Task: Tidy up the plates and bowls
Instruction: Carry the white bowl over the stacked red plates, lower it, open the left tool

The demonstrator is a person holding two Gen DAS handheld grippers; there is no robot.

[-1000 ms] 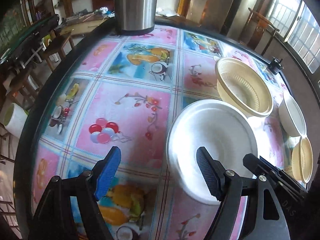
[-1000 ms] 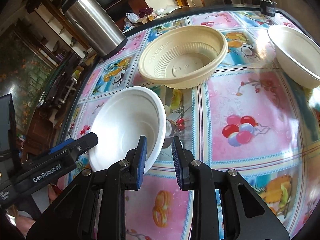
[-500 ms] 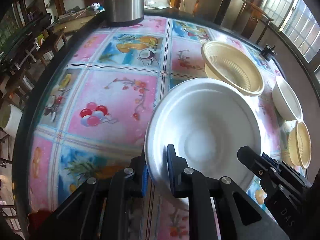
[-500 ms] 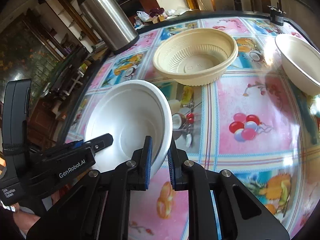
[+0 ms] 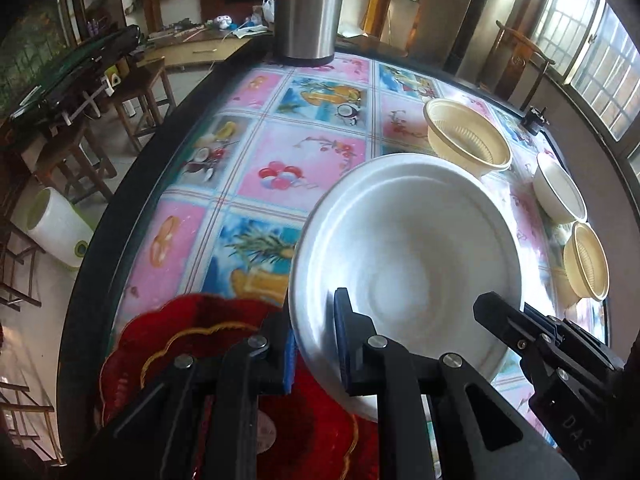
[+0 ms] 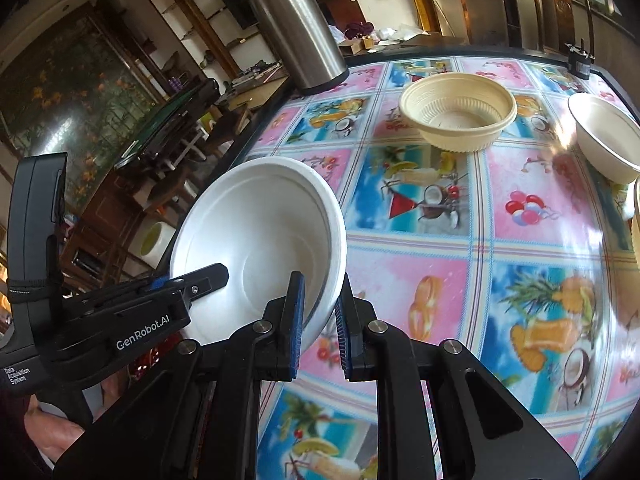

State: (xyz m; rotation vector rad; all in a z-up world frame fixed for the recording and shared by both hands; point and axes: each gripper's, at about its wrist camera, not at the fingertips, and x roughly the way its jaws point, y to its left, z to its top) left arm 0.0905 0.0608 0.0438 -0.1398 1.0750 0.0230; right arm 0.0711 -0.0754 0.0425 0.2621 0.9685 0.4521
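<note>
I have both tools clamped on the same white bowl (image 5: 408, 256); my left tool (image 5: 316, 344) is closed down narrow on the rim, one blue pad outside the wall and one inside; my right tool (image 6: 320, 320) pinches the opposite edge of the rim the same way, its pads nearly together with only the thin wall between them; from the right wrist view I can see the left tool gripping the far side of the bowl, and from the left wrist view the right tool shows at the lower right rim; the bowl is tilted and held clear above the desk (image 6: 500, 272), over its near left edge; a red cloth item (image 5: 224, 344) lies beneath my left tool; farther off on the patterned cover sit a ribbed beige bowl (image 6: 458, 110), a plain white bowl (image 6: 608, 140) just right of it, and another beige bowl (image 5: 586, 260) nearer the right edge; a steel flask (image 6: 298, 28) stands upright at the far side.
</note>
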